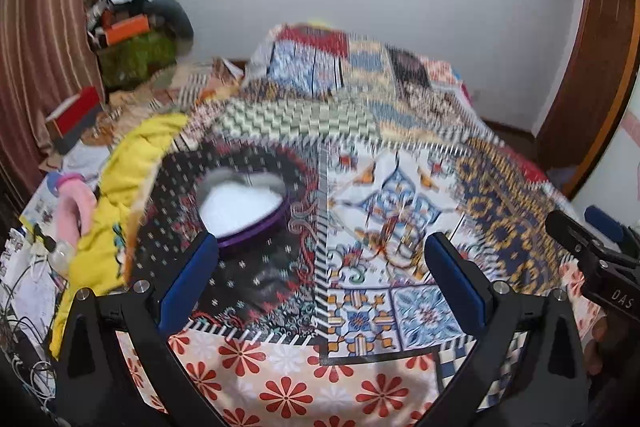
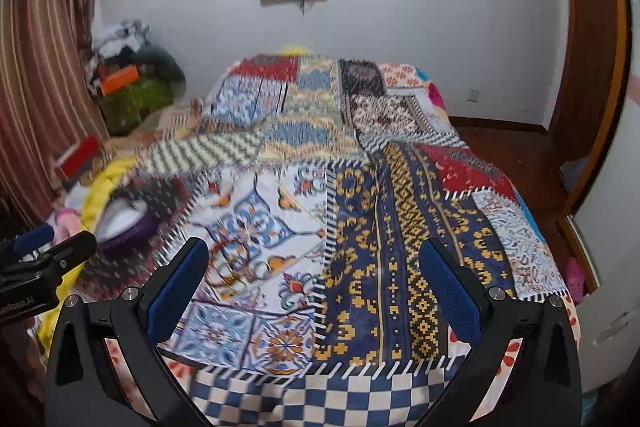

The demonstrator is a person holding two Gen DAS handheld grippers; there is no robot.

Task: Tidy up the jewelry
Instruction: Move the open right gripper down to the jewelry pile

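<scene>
A purple heart-shaped jewelry box [image 1: 240, 211] with white lining lies open on the patchwork quilt [image 1: 360, 307], just beyond my left gripper's left finger. Thin gold bangles [image 1: 394, 247] lie in a loose bunch on the white tile patch, blurred. My left gripper [image 1: 320, 243] stands open above the quilt with nothing between its fingers. In the right wrist view the box [image 2: 124, 223] is at far left and the bangles [image 2: 234, 267] sit just inside the left finger. My right gripper [image 2: 312, 245] is open and holds nothing. Each gripper shows at the other view's edge.
A yellow cloth [image 1: 120, 195] and a pink item [image 1: 74, 203] lie left of the box, with cables and papers at the bed's left edge. A red box [image 1: 76, 111] and a clothes pile [image 1: 136, 39] sit by the curtain. A wooden door [image 2: 588, 67] stands at right.
</scene>
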